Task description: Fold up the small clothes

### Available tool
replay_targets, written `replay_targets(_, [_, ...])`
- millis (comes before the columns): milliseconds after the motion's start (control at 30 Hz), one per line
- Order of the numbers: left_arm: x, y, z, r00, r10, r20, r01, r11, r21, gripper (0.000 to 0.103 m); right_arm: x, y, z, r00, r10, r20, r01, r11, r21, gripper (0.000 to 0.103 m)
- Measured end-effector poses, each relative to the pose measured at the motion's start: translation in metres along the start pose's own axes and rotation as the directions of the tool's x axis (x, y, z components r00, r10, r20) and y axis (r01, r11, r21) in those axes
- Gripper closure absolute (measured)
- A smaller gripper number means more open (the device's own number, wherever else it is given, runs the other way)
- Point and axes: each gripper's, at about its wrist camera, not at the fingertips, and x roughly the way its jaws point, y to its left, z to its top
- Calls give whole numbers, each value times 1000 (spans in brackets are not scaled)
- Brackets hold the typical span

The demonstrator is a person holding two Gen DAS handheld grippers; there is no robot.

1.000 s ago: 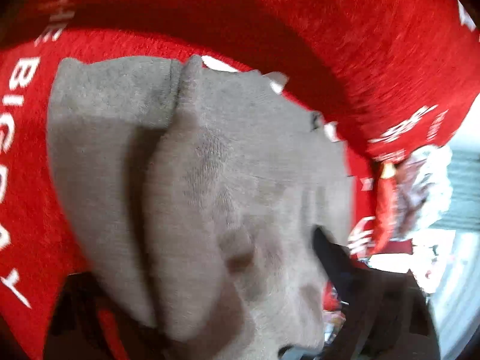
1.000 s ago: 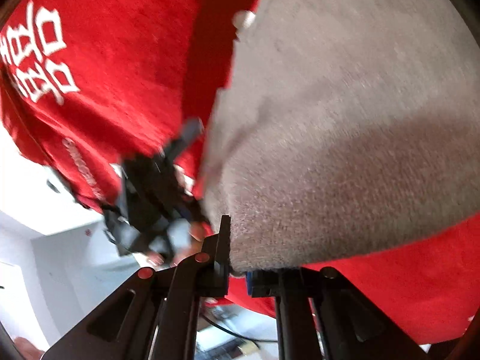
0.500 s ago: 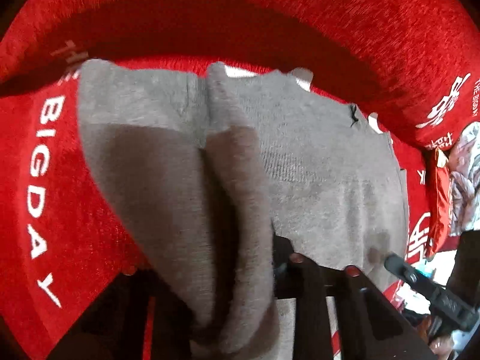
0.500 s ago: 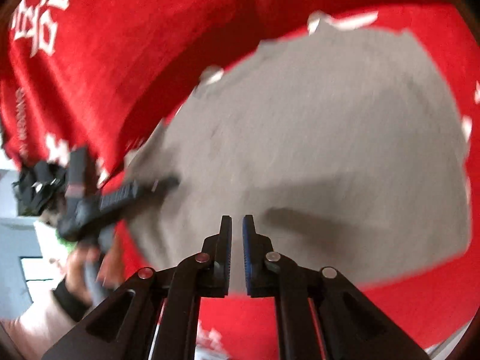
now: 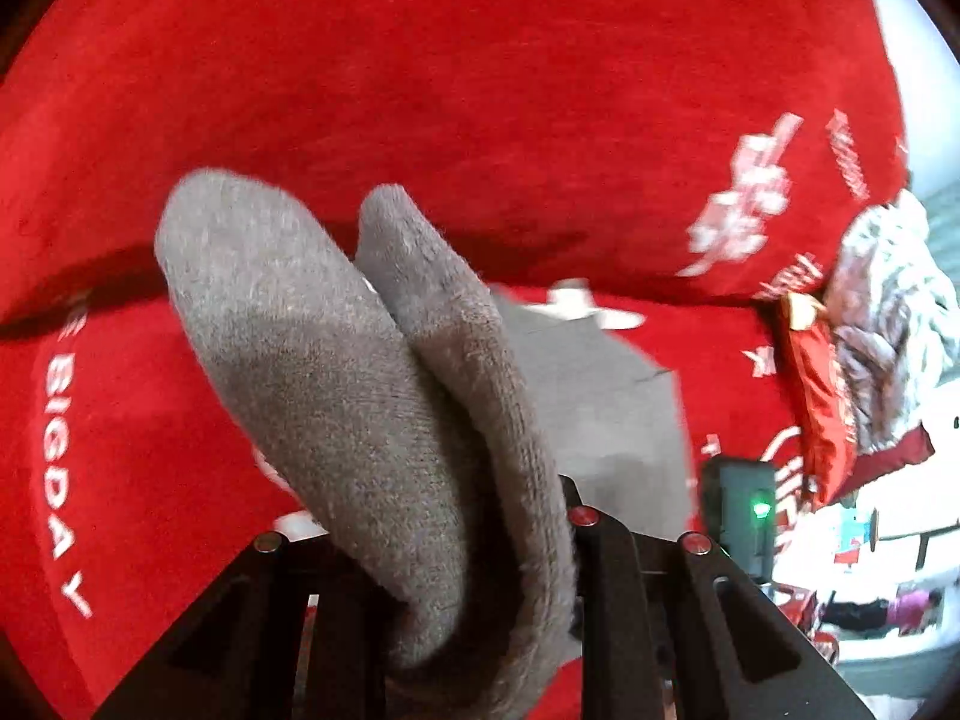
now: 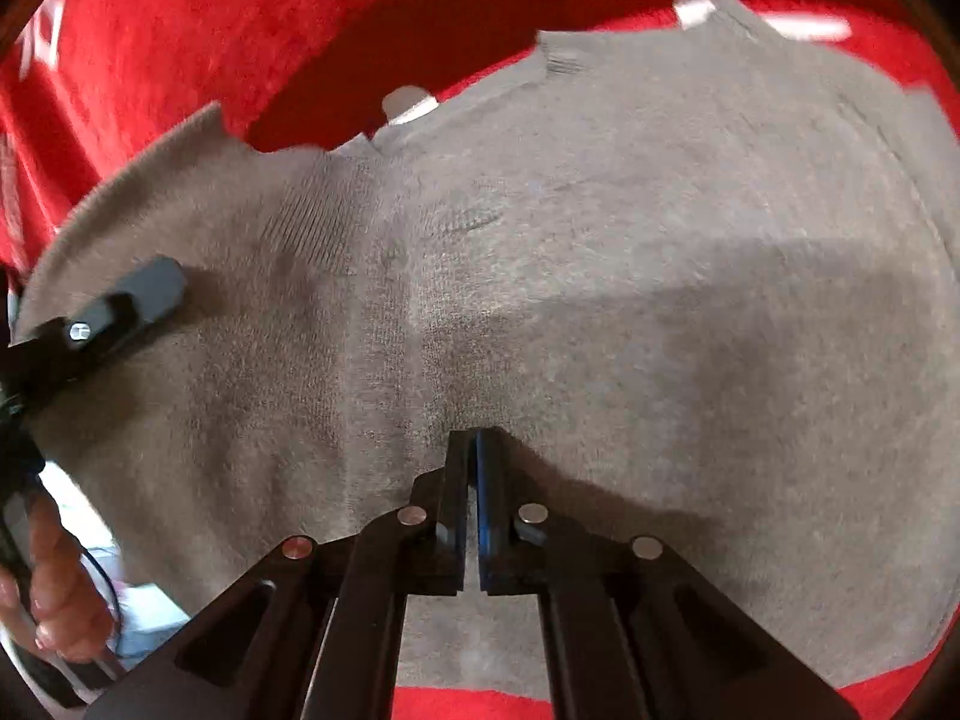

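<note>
A grey knitted garment (image 6: 600, 252) lies spread on a red cloth (image 6: 180, 42). My left gripper (image 5: 456, 540) is shut on a bunched fold of the grey garment (image 5: 360, 408), which rises in two thick lobes and hides the fingertips. In the right wrist view the left gripper's finger (image 6: 132, 300) shows at the garment's left edge. My right gripper (image 6: 474, 444) has its fingers together with only a thin slit between them, their tips resting on the garment, nothing visibly pinched.
The red cloth (image 5: 480, 90) carries white lettering and covers the whole surface. A crumpled grey-white knit (image 5: 888, 312) and a red packet (image 5: 816, 396) lie at the right. A hand (image 6: 60, 600) shows at lower left in the right wrist view.
The left gripper has lifted and pulled its bunched fold closer, with less flat garment beyond it. The right gripper has moved in over the garment, its tips now down on the fabric.
</note>
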Motion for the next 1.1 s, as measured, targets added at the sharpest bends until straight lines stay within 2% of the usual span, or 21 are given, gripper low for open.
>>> replay_targets(100, [16,-51,10,1000,-2,-8,3,997,81,79,-36,-32,-3,994,80,74,-86,993,86,101])
replay_targets(267, [80,-134,7,997,9,-78,8,975,221,79,-98,-99,-14,975,99,196,-138,972,192,98])
replay_targets(400, [128,-167,-6,984,106,-146,-58,953,298,70,-106,-144,-17,967,134,215,-193,940,281,98])
replay_targets(467, [141,-178,-13,977,131,-170,-69,943,326,70,-105,-157,-26,967,150,208,-209,931,299,97])
replay_targets(533, [137,-183,-17,979,114,-167,-54,943,327,68,-101,-164,-25,963,177,203,-233,926,298,97])
replay_targets(567, [131,-186,-18,981,80,-174,-21,948,318,47,-100,-166,-24,960,190,204,-245,925,292,97])
replay_targets(633, [117,-189,-19,988,46,-147,3,948,319,25,-95,-164,-24,957,200,208,-256,922,292,97])
replay_targets(700, [100,-193,-21,993,21,-116,20,937,349,25,-94,-166,-23,955,206,213,-265,915,304,97])
replay_targets(767, [82,-189,-20,997,13,-79,16,935,354,25,-104,-180,-21,943,231,238,-303,894,331,97])
replay_targets(867, [62,-164,-11,999,40,-23,-31,954,299,25,-117,-203,-26,907,281,313,-391,838,380,95])
replay_targets(933, [57,-142,-7,996,86,0,-83,964,251,25,-123,-225,-30,859,328,393,-487,760,431,71])
replay_targets(967, [56,-125,-6,992,123,2,-121,969,217,25,-126,-235,-33,821,365,440,-552,704,446,50])
replay_targets(1000, [58,-114,-6,989,147,-5,-143,971,194,25,-128,-243,-39,782,400,479,-609,655,448,41])
replay_targets(1033, [59,-101,-6,984,177,-15,-172,972,163,25,-129,-249,-40,749,429,505,-651,616,444,40])
replay_targets(1067, [61,-86,-8,979,201,-24,-196,972,131,25,-127,-250,-36,726,458,514,-680,591,434,40])
replay_targets(1100, [61,-76,-11,976,214,-31,-209,971,116,25,-128,-251,-34,719,475,508,-689,585,428,40])
